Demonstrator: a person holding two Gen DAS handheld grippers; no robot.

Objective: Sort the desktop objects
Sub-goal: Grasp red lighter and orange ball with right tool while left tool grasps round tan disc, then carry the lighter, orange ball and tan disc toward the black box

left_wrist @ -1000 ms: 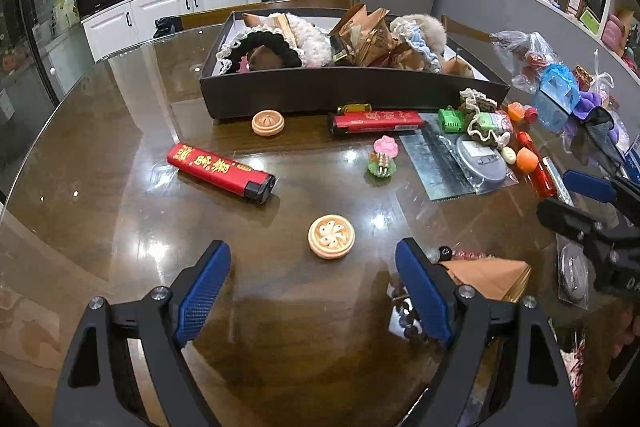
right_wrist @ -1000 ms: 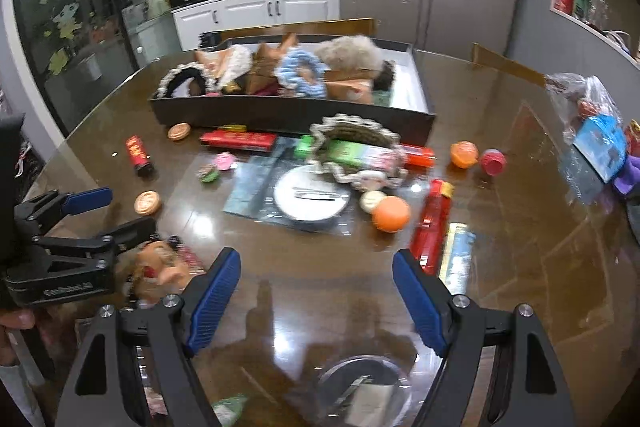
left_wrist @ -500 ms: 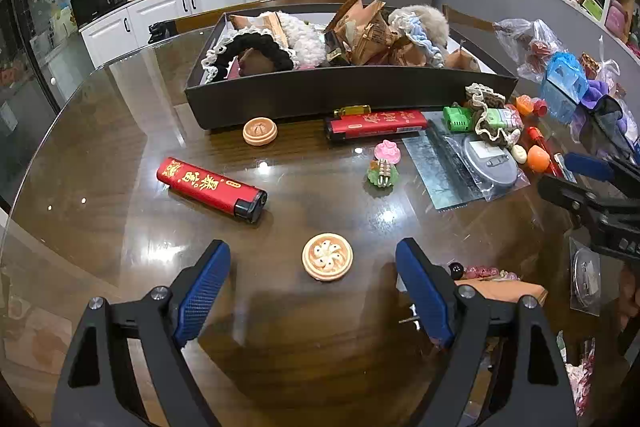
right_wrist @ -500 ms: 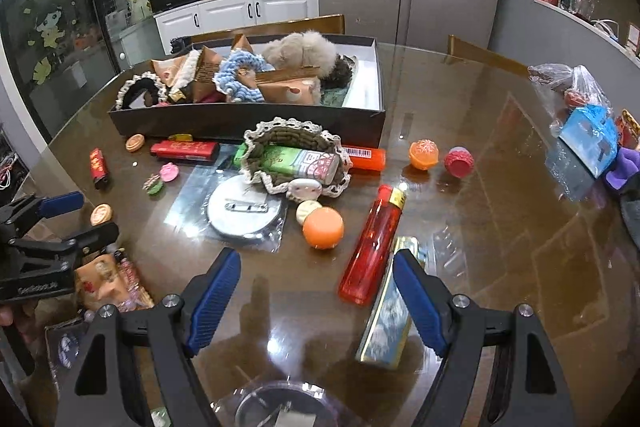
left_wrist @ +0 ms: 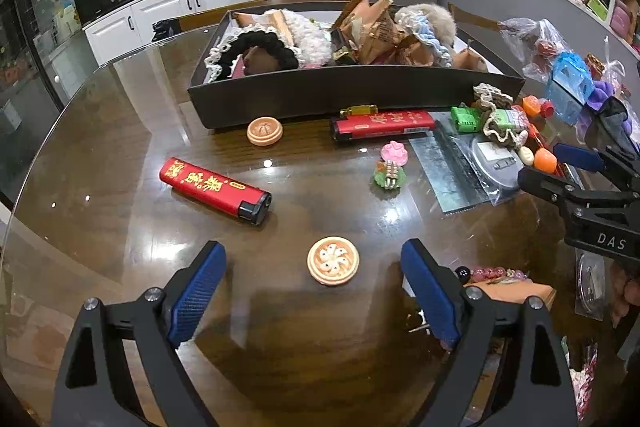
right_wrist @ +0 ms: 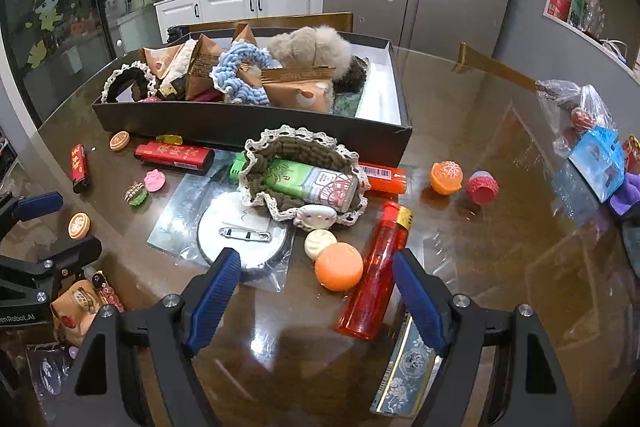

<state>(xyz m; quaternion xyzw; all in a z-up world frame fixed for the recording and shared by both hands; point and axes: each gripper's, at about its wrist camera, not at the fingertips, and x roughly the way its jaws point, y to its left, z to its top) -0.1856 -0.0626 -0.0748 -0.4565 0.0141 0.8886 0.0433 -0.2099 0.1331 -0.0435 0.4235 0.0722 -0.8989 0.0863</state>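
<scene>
A black box point(left_wrist: 360, 95) full of scrunchies and packets stands at the back of the glass table; it also shows in the right wrist view point(right_wrist: 248, 123). My left gripper point(left_wrist: 314, 291) is open and empty, with a round tan bun charm point(left_wrist: 333, 260) between its fingertips on the table. A red lighter point(left_wrist: 214, 190) lies ahead to its left. My right gripper point(right_wrist: 316, 293) is open and empty, just short of an orange ball point(right_wrist: 339, 266) and a clear red lighter point(right_wrist: 374, 279). A crochet basket point(right_wrist: 304, 179) holds a green packet.
Another red lighter point(left_wrist: 382, 125), a second bun charm point(left_wrist: 264, 131), a pink and green clip point(left_wrist: 390, 167) and a bagged round badge point(right_wrist: 240, 239) lie before the box. A flat blue-patterned bar point(right_wrist: 408, 371) sits under my right gripper. Bags point(right_wrist: 580, 131) crowd the right edge.
My right gripper has moved forward and right toward the orange ball and clear red lighter. My left gripper has drawn back slightly, bringing the bun charm between its fingertips. Both stay open.
</scene>
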